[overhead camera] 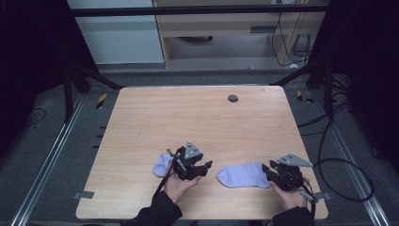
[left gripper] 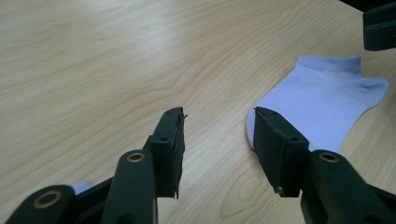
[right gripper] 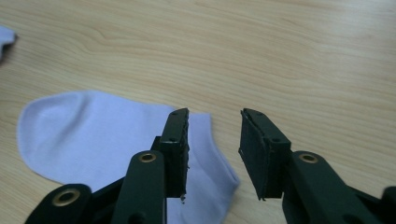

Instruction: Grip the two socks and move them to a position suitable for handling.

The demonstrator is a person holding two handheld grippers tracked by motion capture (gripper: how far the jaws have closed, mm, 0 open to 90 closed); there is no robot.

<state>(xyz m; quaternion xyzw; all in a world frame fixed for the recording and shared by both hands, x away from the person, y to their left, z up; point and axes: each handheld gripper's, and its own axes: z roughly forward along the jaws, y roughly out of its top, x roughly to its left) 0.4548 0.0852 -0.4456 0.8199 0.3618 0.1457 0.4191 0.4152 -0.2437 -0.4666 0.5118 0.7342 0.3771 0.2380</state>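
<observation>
Wooden table (overhead camera: 197,122) with two lilac socks (overhead camera: 242,175)

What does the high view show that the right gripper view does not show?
High view alone: the whole table with its dark round hole, both hands, the left gripper, and the floor and cables around the table.

Right gripper view alone: the right gripper close up, jaws apart with nothing between them, above the cuff end of the right sock.

Both: the wooden tabletop, that sock lying flat, and part of the left sock.
</observation>
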